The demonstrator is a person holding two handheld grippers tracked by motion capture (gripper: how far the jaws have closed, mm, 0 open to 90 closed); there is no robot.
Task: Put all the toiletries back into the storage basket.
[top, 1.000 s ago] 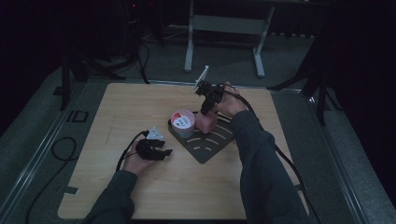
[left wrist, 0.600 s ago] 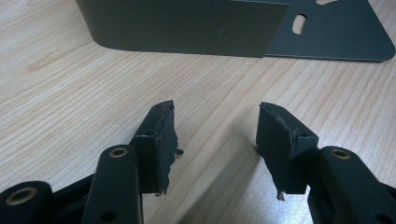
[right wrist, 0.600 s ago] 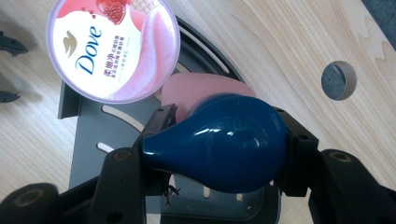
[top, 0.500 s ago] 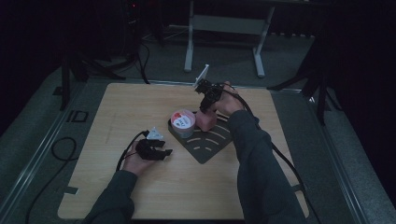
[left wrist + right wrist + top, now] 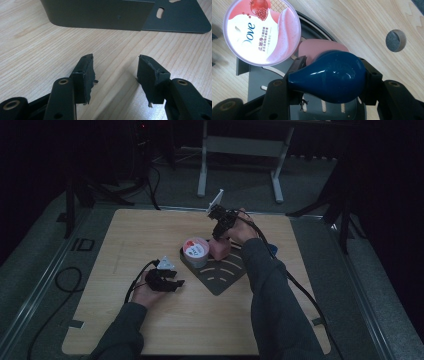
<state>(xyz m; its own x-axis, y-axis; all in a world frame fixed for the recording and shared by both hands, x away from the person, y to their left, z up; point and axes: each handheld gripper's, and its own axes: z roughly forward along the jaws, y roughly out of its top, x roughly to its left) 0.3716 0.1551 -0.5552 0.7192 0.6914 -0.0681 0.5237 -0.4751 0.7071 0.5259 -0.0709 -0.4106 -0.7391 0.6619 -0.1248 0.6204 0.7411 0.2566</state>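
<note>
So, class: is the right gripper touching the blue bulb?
Touching. The right gripper view shows the right gripper with a jaw pressed against each side of the blue bulb, no gap.

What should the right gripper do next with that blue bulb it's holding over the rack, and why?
Probably lower it a little toward a free spot on the dark slotted rack, then let go. The right gripper is shut on the blue bulb, above the rack, beside the Dove tub and over the pink block. The left gripper rests open on the table, not involved.
</note>
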